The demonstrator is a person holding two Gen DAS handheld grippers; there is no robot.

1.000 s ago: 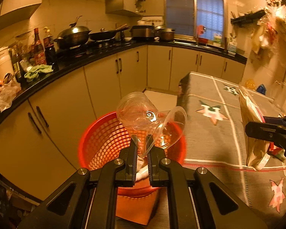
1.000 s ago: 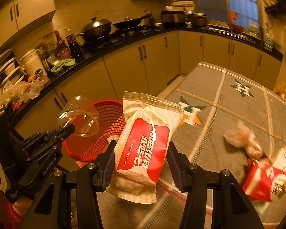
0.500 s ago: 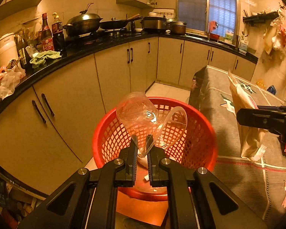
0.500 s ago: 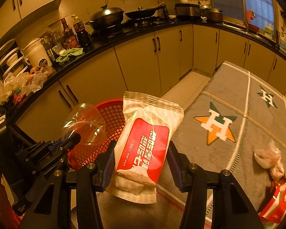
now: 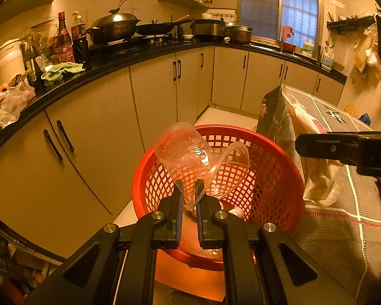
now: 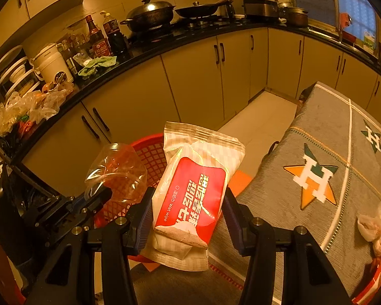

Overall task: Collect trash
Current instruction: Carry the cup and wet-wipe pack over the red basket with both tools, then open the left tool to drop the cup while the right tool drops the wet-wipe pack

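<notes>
My left gripper (image 5: pixel 189 190) is shut on a crushed clear plastic container (image 5: pixel 183 150) and holds it over the red mesh basket (image 5: pixel 271 178), which stands on the floor beside the table. The container also shows in the right wrist view (image 6: pixel 116 170), with the basket (image 6: pixel 149 152) behind it. My right gripper (image 6: pixel 186 203) is shut on a red and white wet-wipe packet (image 6: pixel 190 198), held at the table's left edge, just right of the basket. That packet shows edge-on in the left wrist view (image 5: pixel 315 175).
A grey star-patterned tablecloth (image 6: pixel 317 178) covers the table on the right. A crumpled white plastic scrap (image 6: pixel 373 228) and a red item (image 6: pixel 378 264) lie on it. Cream cabinets (image 5: pixel 152 96) under a cluttered black counter run along the left.
Both grippers have moved left off the table toward the basket. The clear container now hangs over the basket's middle, and the packet is close to its right rim.
</notes>
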